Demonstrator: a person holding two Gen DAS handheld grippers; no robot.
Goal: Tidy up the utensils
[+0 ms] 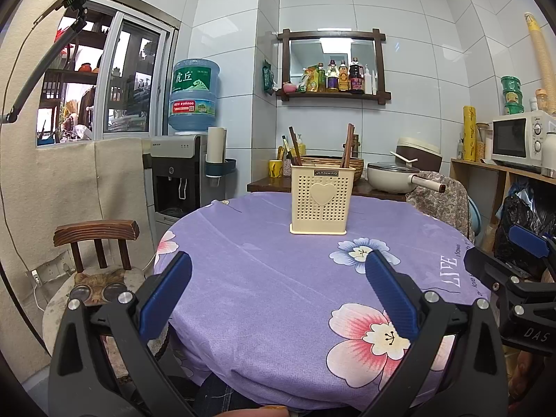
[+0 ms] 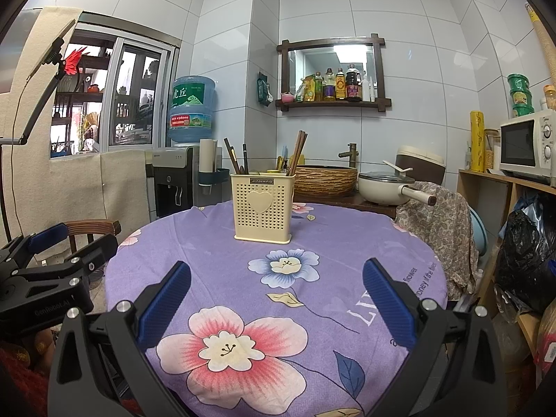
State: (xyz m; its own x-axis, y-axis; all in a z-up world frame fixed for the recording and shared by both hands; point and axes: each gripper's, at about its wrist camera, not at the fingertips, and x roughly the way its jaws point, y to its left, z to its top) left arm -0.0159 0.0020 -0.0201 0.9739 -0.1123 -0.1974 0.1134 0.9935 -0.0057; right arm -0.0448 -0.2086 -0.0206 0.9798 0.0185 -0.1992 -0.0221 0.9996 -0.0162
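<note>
claws sit nearest in both views, each spread wide with nothing between the blue pads. left claw (image 1: 278, 274) hangs over the near edge of the round worktop (image 1: 264, 264), which is covered by a purple flowered cloth (image 1: 278, 312); right claw (image 2: 277, 278) hovers over the same cloth, above a large pink flower print. each claw shows at the edge of the other's view (the right one at the far right of the left wrist view, the left one at the far left of the right wrist view), so they are held side by side and well apart.

further in, towards the far side of the worktop, stands a cream perforated utensil holder (image 1: 319, 201) with a heart on its front, upright and alone on the cloth. dark chopsticks (image 1: 347, 146) stick up out of its right part, and more dark sticks (image 2: 232, 158) lean out of its left part; what else lies inside cannot be told.

beyond the worktop is a low counter with a woven basin (image 2: 325, 179) and a cream lidded pot (image 2: 382, 187). water dispenser (image 1: 193, 114) stands to the left, microwave (image 1: 517, 139) to the right, and a wall shelf of bottles (image 1: 333, 80) hangs behind.
</note>
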